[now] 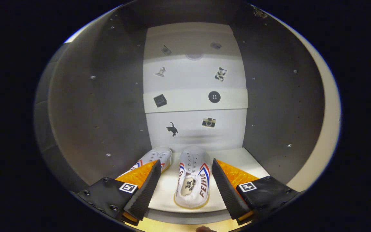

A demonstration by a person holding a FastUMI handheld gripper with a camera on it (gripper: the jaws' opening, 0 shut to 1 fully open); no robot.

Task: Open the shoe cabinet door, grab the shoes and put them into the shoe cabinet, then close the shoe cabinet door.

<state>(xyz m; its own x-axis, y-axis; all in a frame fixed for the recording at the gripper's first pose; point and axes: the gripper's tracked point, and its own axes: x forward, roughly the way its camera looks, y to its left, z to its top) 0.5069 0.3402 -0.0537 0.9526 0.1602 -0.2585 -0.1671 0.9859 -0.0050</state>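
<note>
Cabinet interior, door open, seen from the front: dark side walls, pale bottom shelf, pale back panel.

Nearest: hand-held gripper, fingers spread wide, holding nothing. The gap between them is wider than a shoe, and neither finger touches one; this reads as a release or a withdrawal stance, not a grip.

Between the fingers: one white shoe with red and blue stripes, flat on the shelf, toe pointing at the back panel.

Just beside it, partly behind the left finger: second white shoe, same heading. The pair sits side by side near the front edge, probably so the door can swing shut past the heels.

Beyond: back panel with a cross strip and small stickers, among them a cat, a camera and a button.

Task standing, by judgement: shoes stowed, door not yet closed.
</note>
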